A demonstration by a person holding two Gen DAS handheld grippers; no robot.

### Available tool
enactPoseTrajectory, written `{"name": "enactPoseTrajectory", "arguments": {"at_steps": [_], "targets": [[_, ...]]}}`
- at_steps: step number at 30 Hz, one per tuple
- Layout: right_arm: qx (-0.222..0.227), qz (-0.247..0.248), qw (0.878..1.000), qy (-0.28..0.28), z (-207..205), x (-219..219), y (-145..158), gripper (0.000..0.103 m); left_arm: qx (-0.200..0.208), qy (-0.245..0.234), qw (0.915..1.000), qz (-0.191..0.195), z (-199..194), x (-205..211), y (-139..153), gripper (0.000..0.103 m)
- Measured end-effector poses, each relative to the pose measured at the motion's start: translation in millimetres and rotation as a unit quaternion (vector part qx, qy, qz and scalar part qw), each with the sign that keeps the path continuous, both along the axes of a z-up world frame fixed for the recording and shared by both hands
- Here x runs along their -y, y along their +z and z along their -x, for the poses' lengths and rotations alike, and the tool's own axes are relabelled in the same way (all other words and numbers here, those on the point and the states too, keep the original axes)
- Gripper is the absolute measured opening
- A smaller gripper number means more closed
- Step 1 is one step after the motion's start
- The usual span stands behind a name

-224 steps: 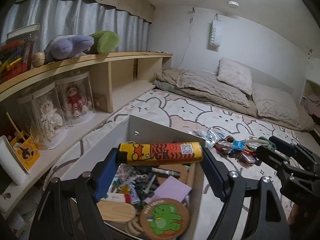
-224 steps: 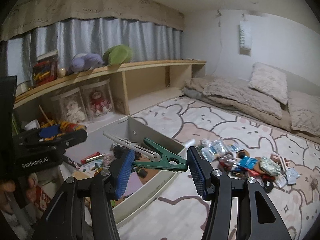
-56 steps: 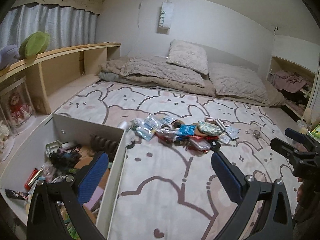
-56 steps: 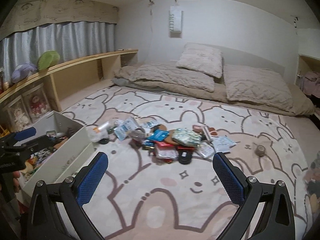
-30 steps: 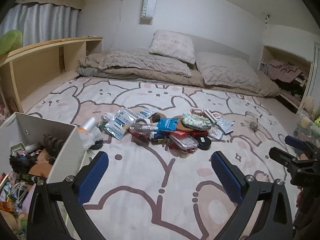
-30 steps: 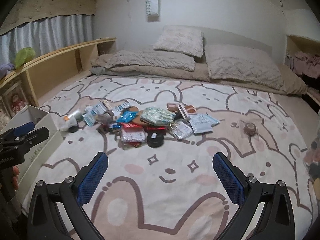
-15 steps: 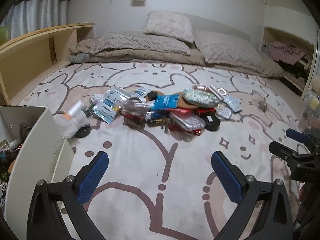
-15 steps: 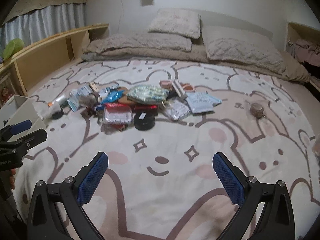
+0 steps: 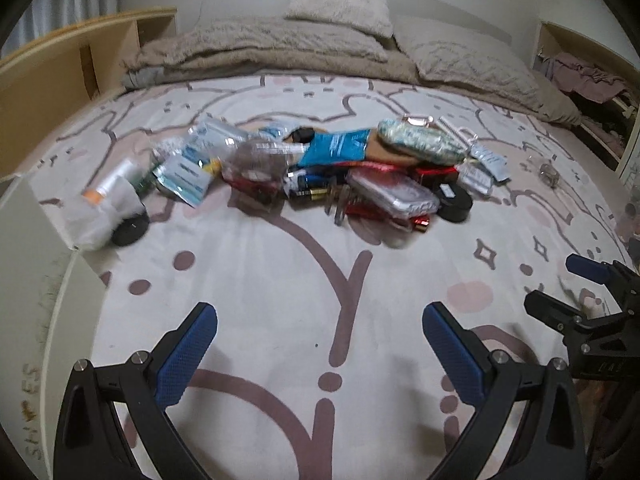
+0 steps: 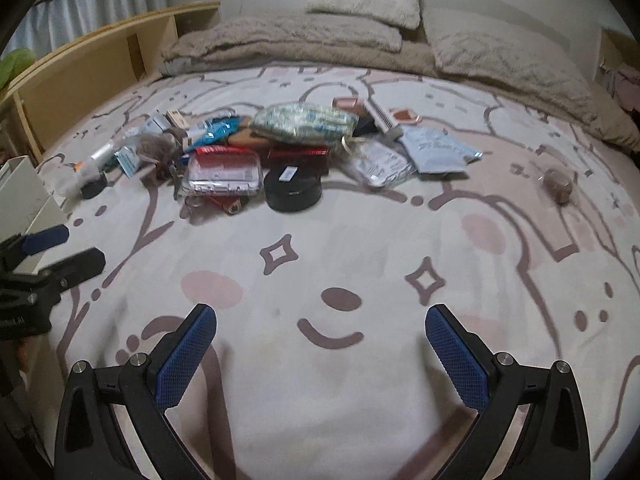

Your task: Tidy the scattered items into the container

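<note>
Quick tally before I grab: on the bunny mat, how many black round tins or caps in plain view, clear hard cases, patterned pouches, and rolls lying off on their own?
black round pieces: 2, the tin and the small cap
clear hard case: 1
patterned pouch: 1
stray roll: 1
Total: 5

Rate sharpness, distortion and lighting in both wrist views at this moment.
Left wrist: heavy fisheye bending, dark vignette corners, motion smear on the item pile; left gripper sharp. Right wrist: same distortion, dim flat light, black round tin slightly soft; right gripper crisp.
</note>
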State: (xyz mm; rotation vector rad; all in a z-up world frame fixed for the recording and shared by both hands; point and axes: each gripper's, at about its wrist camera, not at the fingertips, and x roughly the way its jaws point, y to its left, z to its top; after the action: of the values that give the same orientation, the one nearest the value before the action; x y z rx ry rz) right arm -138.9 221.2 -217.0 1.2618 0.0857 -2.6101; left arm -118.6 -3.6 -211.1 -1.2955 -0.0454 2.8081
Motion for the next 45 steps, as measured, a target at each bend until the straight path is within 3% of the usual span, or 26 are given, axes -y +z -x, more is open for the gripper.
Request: {"name": "enactPoseTrajectory", "arguments": {"at_steps": [6,27,31,39,45], "targets": [[0.040,-0.017,0.999,-0.019,28.0,13.3,-20.2,0.103,0.027,0.010,0.9996,-0.006,11.6,4.9,-15.7,0.103],[0.051,-0.008,0.997,-0.066,118.0,27.6,-28.9,0.103,0.055,0.015,0.9984,0.000,26.8,8.3,-33.2,0.103],[0.049,-0.009,0.996,-0.070,128.4,28.3,-30.7,0.103,0.057,0.015,0.9982,0.010,26.6,5.5,-35.4,0.103],[0.023,-0.001,0.997,-0.074,125.3,27.8,-33.8,0.103,0.045,0.002,0.9988,-0.018,48.2,3.4,-30.5,0.102],[0.015,0.015,0.997,-0.073,125.0,25.4,-35.7,0.103,0.025,-0.014,0.9992,-0.029,72.4,0.0,-24.1,0.077]]}}
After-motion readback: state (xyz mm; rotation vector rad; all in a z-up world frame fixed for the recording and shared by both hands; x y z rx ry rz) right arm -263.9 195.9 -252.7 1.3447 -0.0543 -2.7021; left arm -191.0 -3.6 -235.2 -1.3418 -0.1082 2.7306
